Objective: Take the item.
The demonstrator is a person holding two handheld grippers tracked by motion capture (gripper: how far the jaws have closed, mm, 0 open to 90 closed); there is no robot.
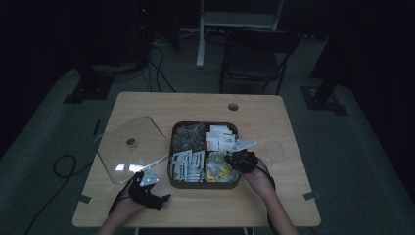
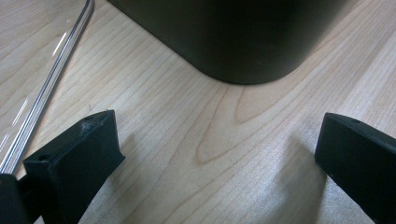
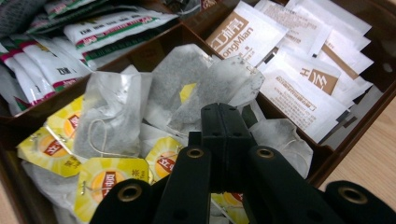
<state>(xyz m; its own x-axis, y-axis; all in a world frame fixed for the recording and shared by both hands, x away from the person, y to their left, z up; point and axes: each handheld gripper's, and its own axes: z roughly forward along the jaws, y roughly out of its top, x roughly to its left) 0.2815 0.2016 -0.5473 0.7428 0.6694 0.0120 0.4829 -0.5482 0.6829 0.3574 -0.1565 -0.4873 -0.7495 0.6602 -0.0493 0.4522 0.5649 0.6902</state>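
Wooden table (image 1: 147, 103), dark tray (image 1: 172, 147) — translucent tea bags (image 3: 187, 88), yellow tags (image 3: 105, 179)

The tea bags (image 3: 116, 112) were white with yellow tags. The tray (image 1: 203, 184) looked dark brown, perhaps black, on a pale wood-grain surface (image 1: 147, 105).

The high view was very dim, the room around nearly black; both gripper views were bright, near edges softly blurred.
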